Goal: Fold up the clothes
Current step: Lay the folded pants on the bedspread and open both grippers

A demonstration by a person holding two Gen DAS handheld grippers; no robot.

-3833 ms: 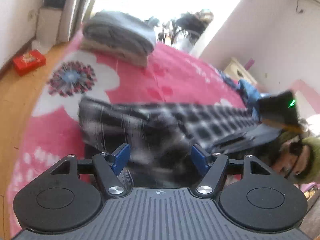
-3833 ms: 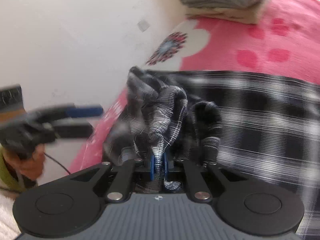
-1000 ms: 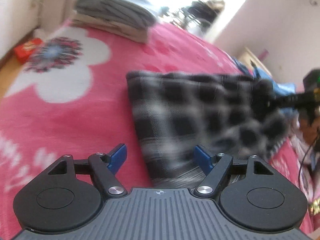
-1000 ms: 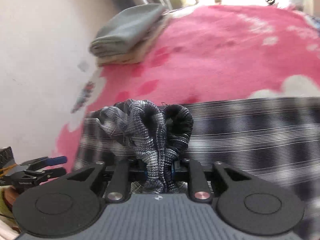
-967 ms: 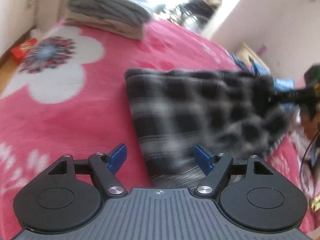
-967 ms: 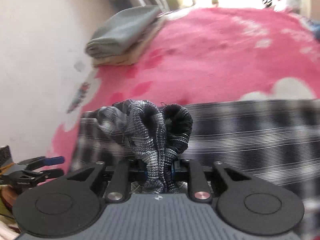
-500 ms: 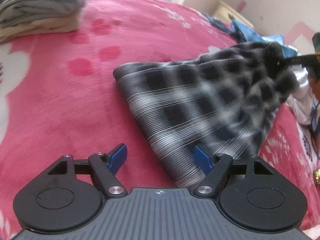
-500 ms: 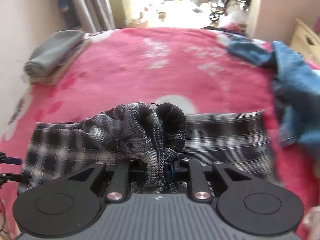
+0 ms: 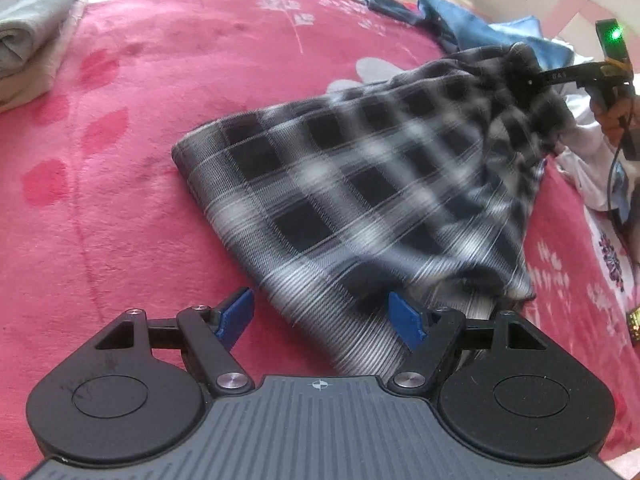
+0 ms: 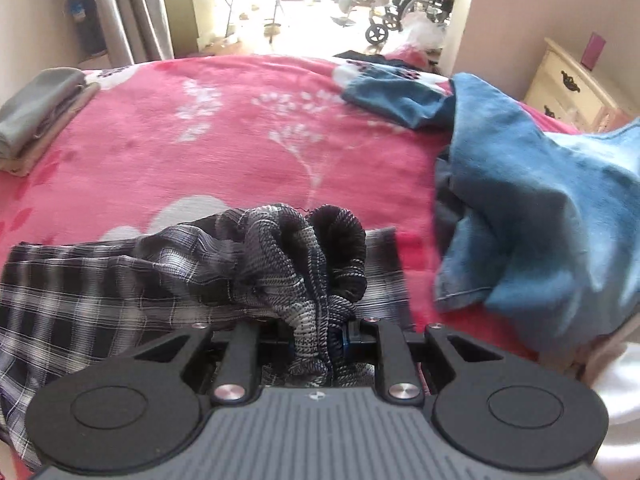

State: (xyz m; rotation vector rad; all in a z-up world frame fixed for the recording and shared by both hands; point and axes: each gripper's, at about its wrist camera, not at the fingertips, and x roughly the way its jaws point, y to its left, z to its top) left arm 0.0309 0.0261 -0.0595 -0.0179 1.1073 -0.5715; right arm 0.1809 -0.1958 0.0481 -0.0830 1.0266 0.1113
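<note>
Clearly mid-fold: right gripper (image 10: 320, 340) pinched tight on a bunched wad of the plaid garment (image 10: 120, 292), folds of cloth bulging up past the fingertips, probably so the gathered end can be carried over the rest lying flat on the pink blanket (image 10: 240, 140). Left gripper (image 9: 322, 316) spread wide, nothing pressed between its blue pads (image 9: 236, 314), poised low over the near edge of the plaid garment (image 9: 360, 184), cloth lying between and just beyond the fingertips; likely ready to pin or take that edge.

From the left wrist: whole span of the cloth visible, lifted toward the far right where the other tool grips it, and blurred. From the right wrist only: blue denim piece (image 10: 540, 208) heaped just right of the fingers, folded grey stack (image 10: 40, 104) far left beyond them, and the bunching inside the pinch itself, hidden from the left.
</note>
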